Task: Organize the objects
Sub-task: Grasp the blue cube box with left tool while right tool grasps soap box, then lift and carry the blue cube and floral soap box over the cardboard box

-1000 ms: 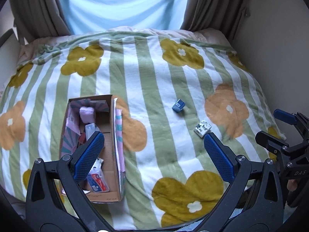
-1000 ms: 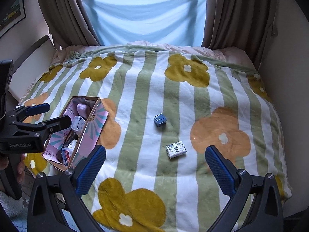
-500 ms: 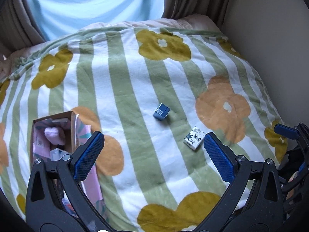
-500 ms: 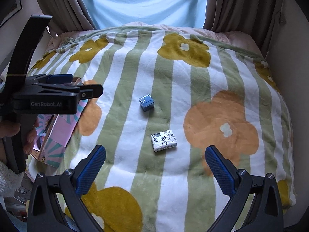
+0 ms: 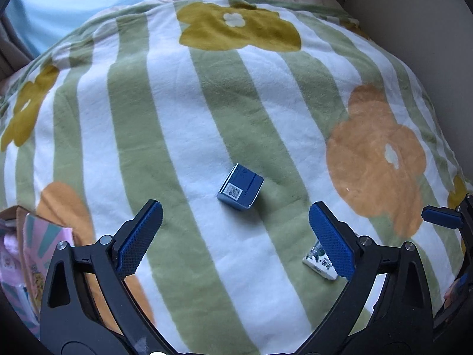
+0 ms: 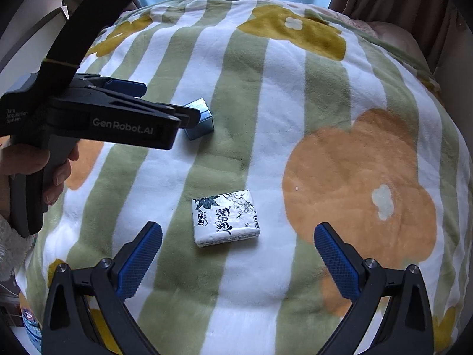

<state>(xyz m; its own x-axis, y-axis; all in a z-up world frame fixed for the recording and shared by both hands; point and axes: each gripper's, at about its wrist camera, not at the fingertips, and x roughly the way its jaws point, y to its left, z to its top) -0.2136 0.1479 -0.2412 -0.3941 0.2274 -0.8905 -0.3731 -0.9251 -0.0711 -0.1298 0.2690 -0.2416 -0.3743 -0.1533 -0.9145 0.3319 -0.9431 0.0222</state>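
From the left wrist view, the left gripper (image 5: 235,224) tilts steeply down over a bed blanket (image 5: 183,124) striped green and white with big flowers; its jaws are spread wide and just starting to close, with nothing pressed between the blue pads. A small blue box (image 5: 240,190) lies on the blanket just beyond the fingertips, roughly centred between them and untouched. A white tissue pack (image 5: 317,261) sits to the right of the blue box, partly hidden behind the right finger. At the left edge, well apart from the blue box, is the corner of a cardboard box (image 5: 20,248) with pink items inside. The tip of the right gripper (image 5: 442,217) shows at the far right. In the right wrist view, the right gripper (image 6: 238,251) also points steeply down, jaws released and wide, empty. The tissue pack (image 6: 226,218) lies flat just ahead of its fingertips, between them. The blue box (image 6: 201,122) lies beyond and to the left, partly covered by the left gripper (image 6: 189,117), which a hand (image 6: 44,171) holds by its handle, a fleecy cuff at the wrist.
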